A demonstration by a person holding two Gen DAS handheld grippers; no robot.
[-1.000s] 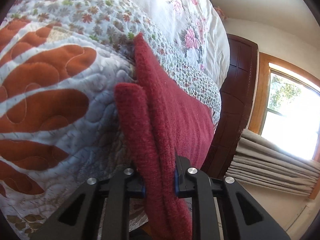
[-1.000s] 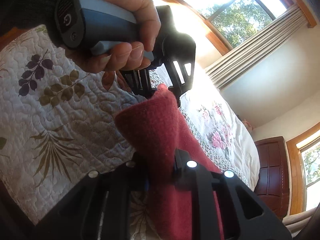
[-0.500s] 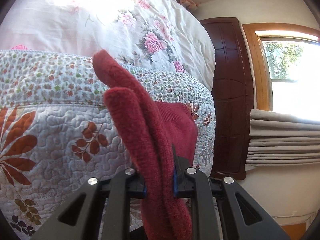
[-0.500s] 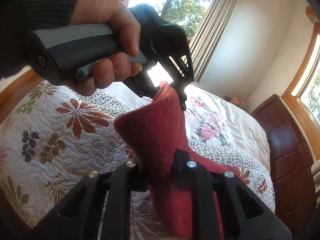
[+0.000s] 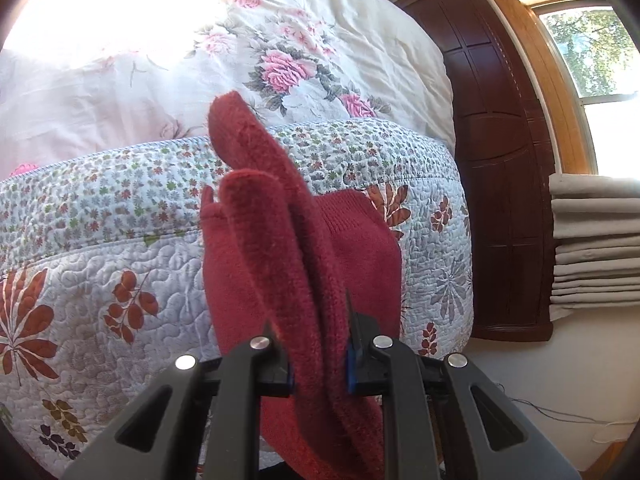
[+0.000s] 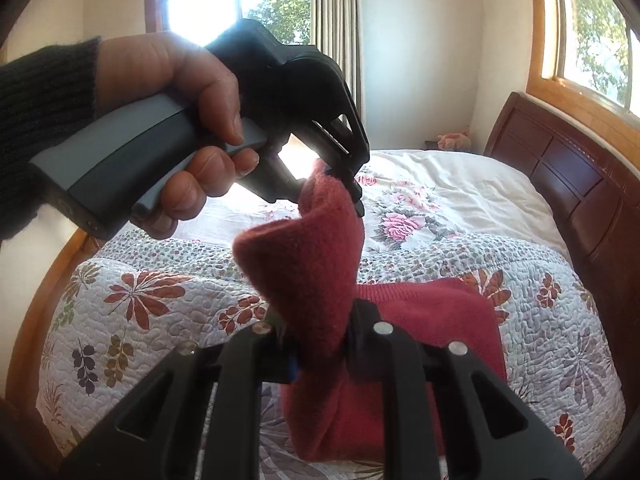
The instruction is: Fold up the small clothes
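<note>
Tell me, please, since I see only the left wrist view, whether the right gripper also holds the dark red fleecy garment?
Observer: Yes, the right gripper is shut on the dark red fleecy garment, low on its raised fold.
Operator: Thank you. Where does my left gripper sit relative to that one?
Observer: The left gripper pinches the top edge of the same fold, above the right one, carried by a hand in a black knitted sleeve.
</note>
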